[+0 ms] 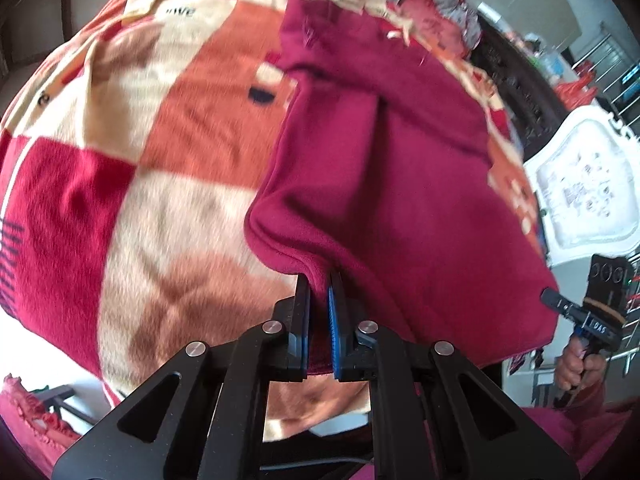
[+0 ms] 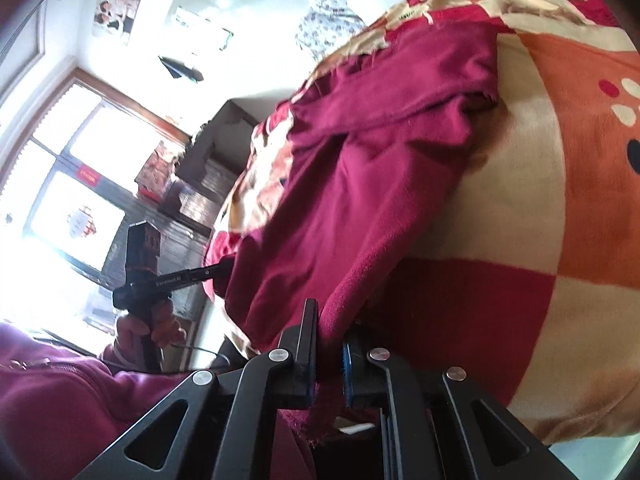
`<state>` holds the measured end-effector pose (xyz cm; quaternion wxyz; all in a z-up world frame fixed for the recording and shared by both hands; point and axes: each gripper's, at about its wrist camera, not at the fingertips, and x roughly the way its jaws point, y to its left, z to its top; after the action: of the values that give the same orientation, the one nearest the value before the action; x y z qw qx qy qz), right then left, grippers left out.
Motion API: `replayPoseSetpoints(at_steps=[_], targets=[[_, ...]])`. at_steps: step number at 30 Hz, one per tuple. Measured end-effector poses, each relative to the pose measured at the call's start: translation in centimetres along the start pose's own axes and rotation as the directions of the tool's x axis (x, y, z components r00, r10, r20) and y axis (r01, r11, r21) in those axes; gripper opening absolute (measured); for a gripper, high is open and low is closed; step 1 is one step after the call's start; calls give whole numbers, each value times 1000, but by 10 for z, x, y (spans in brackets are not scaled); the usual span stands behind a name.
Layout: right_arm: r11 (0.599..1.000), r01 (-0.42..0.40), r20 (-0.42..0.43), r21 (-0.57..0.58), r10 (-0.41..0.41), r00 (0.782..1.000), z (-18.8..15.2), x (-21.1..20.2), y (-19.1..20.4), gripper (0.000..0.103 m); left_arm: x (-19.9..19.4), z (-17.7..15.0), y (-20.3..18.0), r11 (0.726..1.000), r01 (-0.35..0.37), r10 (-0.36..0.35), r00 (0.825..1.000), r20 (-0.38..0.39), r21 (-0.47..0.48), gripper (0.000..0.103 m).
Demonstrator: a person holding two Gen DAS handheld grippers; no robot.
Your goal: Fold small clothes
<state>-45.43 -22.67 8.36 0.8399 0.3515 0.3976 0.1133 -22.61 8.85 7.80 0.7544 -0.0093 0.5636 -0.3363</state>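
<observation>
Both grippers, left gripper and right gripper, pinch the maroon garment.

The near hem of the maroon garment is disappearing between the pads of the left gripper, so its corner is hidden. Motion blur is smearing the patterned blanket. The far right clutter is staying too small to tell. The picture's bottom edge is cutting off the purple sleeve.
</observation>
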Motion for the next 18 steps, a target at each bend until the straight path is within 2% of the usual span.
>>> replayPoseSetpoints(at_steps=[9,18], targets=[[997,-61,126,-38,65,990,30,-21,14,8,-17,43,-21,998,54,-59,988,140,43,6],[995,-13,275,-101,40,961,80,-48,20,8,-29,92,-33,994,76,-93,959,266,73,7]])
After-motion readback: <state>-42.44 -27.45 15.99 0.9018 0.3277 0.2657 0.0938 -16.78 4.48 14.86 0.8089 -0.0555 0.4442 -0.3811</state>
